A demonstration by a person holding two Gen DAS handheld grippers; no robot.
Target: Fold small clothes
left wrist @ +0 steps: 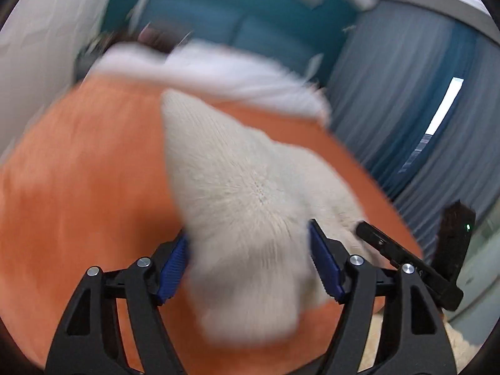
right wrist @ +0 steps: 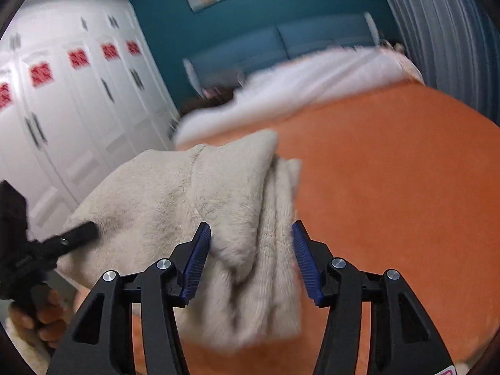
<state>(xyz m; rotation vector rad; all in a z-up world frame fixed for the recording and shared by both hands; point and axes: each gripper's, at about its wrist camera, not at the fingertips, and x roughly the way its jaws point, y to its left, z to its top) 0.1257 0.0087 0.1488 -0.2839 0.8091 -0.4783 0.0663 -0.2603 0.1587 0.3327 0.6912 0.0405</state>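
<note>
Two grippers sit at one cream knit garment, and the risk is that neither has a real hold on it. Your left gripper has its blue pads spread wide, with the garment's fuzzy fabric filling the gap between them; whether either pad presses the cloth is lost in blur. Your right gripper is just as wide apart, with a doubled fold of the same knit bunched between its pads. If you lift or sweep now, I judge the fabric slides out and the fold falls open.

A second danger: in the right wrist view your left gripper comes in at 9 o'clock, its tip against the garment's left side, close to the right tool. Closing both at once on that thick bunch could pinch uneven layers and drag the fold crooked.

Both views are smeared, so fine contact is hard to read.

The garment lies on the orange bedspread, its far corner pointing to 12 o'clock, with a white duvet heaped beyond it and white wardrobe doors at 10 o'clock.
</note>
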